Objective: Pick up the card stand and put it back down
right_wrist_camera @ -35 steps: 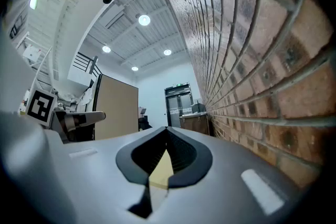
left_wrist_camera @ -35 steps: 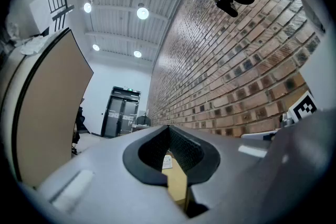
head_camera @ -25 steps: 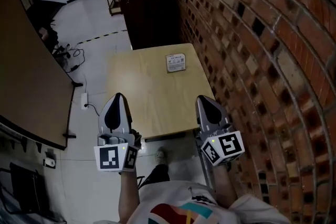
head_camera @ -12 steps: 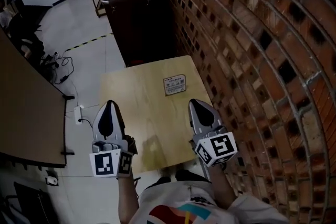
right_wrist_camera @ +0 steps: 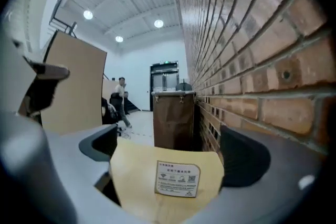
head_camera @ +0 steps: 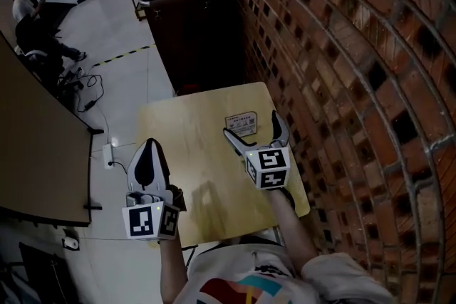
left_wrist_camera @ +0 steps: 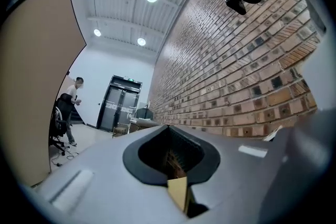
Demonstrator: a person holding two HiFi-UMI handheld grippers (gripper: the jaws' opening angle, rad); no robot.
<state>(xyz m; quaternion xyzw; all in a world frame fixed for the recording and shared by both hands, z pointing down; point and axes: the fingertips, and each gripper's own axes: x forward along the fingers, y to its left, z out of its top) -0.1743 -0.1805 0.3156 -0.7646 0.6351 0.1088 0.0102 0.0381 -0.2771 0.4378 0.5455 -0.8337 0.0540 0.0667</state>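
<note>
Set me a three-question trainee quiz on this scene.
1. True or false: the left gripper is open.
2. The card stand lies nearer: A) the brick wall; B) the table's left edge.
3. Which gripper is aimed at the card stand?
Key: 1 false, it is shut. 2 A. 3 The right gripper; its jaws have just been opening, with the stand ahead, not gripped.
</note>
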